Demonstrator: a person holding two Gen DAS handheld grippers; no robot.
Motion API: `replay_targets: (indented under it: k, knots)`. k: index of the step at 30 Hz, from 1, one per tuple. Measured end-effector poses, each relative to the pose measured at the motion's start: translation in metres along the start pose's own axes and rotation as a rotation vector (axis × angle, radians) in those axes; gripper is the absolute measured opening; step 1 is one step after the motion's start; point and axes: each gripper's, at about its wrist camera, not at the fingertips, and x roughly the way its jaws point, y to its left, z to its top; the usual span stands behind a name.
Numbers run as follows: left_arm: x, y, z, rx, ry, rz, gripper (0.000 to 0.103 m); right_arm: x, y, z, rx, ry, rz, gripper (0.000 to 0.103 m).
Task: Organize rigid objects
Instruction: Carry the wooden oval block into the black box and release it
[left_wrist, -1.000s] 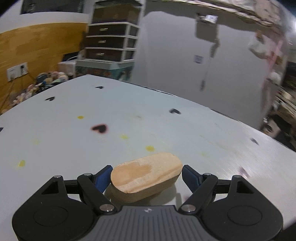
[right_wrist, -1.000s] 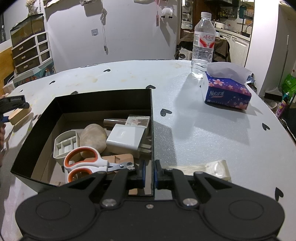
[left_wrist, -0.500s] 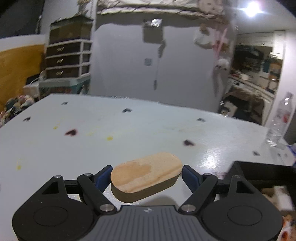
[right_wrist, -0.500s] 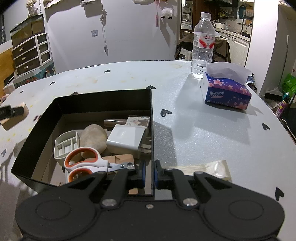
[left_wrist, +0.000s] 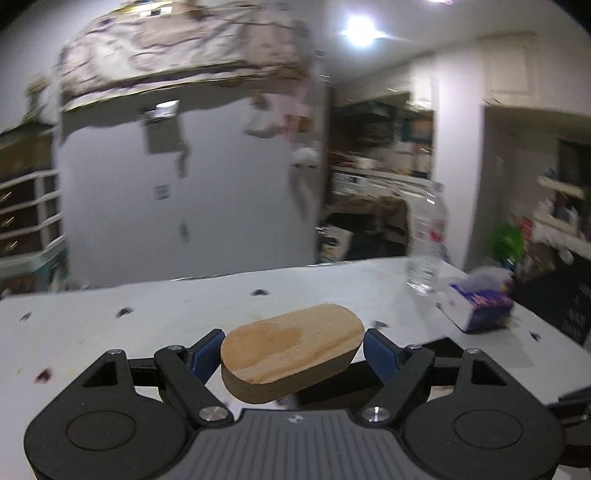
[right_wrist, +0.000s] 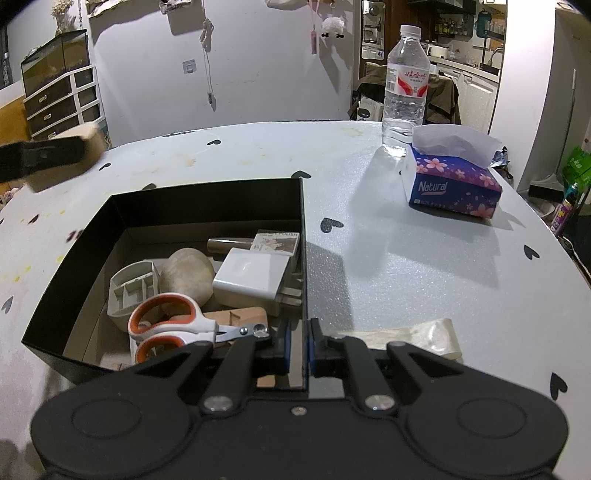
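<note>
My left gripper (left_wrist: 293, 350) is shut on an oval wooden block (left_wrist: 291, 345) and holds it in the air above the white table. In the right wrist view the same block (right_wrist: 64, 162) hangs at the far left, above and left of the black box (right_wrist: 207, 194). My right gripper (right_wrist: 298, 345) is shut on the box's near right wall. The box holds orange-handled scissors (right_wrist: 166, 328), a stone (right_wrist: 188, 275), a white charger (right_wrist: 251, 280), a grey plastic part (right_wrist: 133, 288) and a small carton (right_wrist: 277, 242).
A water bottle (right_wrist: 404, 88) and a blue tissue box (right_wrist: 454, 181) stand at the table's far right. A roll of clear tape (right_wrist: 406, 336) lies just right of my right gripper. A drawer unit (right_wrist: 61, 103) stands beyond the table's left edge.
My left gripper has lifted the wooden block off the table and swung right toward the box. The right gripper and the box have not moved.
</note>
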Motion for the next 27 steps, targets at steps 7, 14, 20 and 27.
replay_targets:
  k: [7, 14, 20, 27]
  knots:
    - [0.033, -0.037, -0.008, 0.140, 0.073, -0.095, 0.082, 0.000, 0.000, 0.000, -0.001, -0.001, 0.002, 0.010]
    - [0.059, -0.047, -0.021, 0.140, 0.181, -0.092, 0.082, 0.000, 0.000, -0.001, 0.003, -0.005, 0.008, 0.010]
    - [0.068, -0.044, -0.027, 0.101, 0.241, -0.066, 0.082, 0.000, -0.001, 0.000, 0.004, -0.005, 0.009, 0.010]
    - [0.067, -0.037, -0.027, 0.071, 0.263, -0.068, 0.082, 0.000, -0.001, -0.001, 0.004, -0.005, 0.009, 0.010]
